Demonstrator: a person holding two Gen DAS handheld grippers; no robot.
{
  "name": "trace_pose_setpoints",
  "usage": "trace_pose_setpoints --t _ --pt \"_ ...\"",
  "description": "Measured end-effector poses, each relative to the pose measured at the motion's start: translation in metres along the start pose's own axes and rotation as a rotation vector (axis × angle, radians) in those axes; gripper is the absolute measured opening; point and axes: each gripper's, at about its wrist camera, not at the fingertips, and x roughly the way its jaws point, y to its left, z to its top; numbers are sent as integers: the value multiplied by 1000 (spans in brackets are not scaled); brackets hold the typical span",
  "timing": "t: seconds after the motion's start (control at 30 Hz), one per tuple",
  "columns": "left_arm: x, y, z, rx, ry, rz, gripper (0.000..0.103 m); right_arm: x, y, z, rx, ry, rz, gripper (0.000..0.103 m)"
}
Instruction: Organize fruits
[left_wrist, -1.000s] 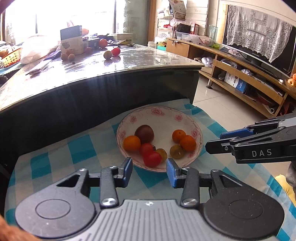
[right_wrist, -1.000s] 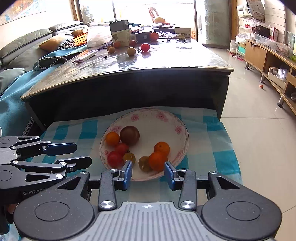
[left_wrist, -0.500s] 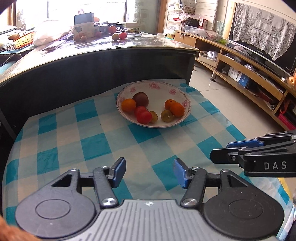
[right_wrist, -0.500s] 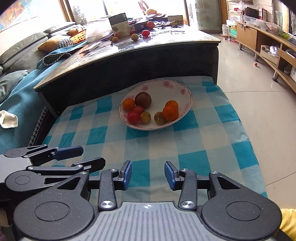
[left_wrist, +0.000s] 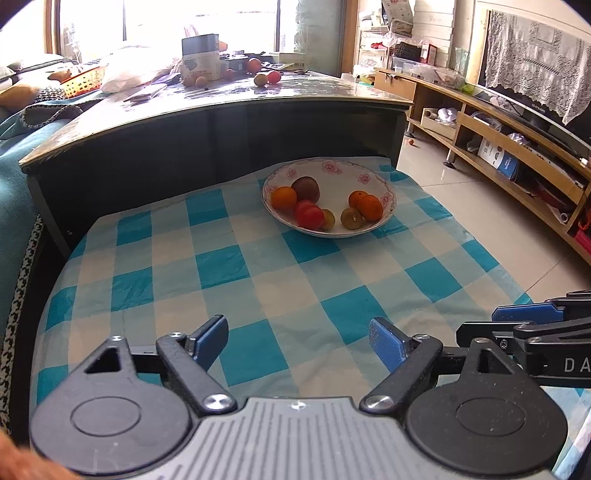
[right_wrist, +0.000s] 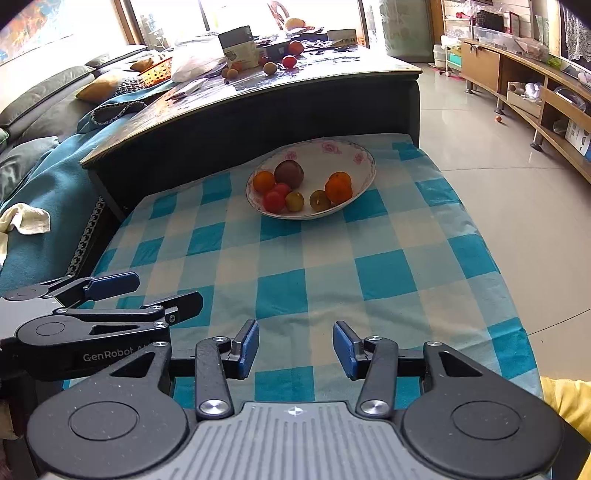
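left tool (left_wrist: 297, 341) and right tool (right_wrist: 295, 349) drawn back, well apart from plate (left_wrist: 388, 192)

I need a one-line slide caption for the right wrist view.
Right gripper open and empty above the checked cloth, with the fruit-filled floral bowl beyond it.

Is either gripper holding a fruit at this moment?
No: the left gripper and right gripper are both open and empty over the cloth, and all fruit sits in the bowl.
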Motion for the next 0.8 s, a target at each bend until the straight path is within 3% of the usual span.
trace_pose_setpoints --t 0.23,0.8 --pt "-7 -3 -7 -8 -9 17 103 -5 3 -11 -5 1 -9 41" --pt "-13 -5 -21 -31 5 62 103 -8 5 -20 2 7 -23 42"
